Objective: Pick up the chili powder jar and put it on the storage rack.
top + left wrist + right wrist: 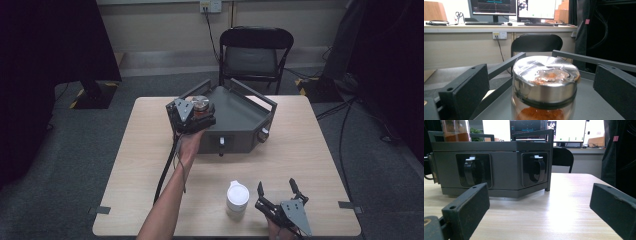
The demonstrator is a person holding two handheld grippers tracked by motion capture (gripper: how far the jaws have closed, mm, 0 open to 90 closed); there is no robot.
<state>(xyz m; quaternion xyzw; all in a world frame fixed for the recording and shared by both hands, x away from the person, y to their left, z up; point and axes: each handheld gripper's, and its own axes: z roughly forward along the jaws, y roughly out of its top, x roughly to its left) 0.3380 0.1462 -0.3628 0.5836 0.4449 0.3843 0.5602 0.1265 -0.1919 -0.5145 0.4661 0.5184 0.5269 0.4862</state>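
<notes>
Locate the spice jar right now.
The jar stands on the grey box's top at its left corner in the high view, between the open left gripper's jaws, untouched.

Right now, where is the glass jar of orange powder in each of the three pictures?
High view: the jar stands on the grey box's left rear corner, at the left gripper.
Left gripper view: it sits bottom centre between the open jaws, foil-topped, pads clear of it.
Right gripper view: only its lower part, top left, on the box.
Shared landmark: the black chair behind the table.
</notes>
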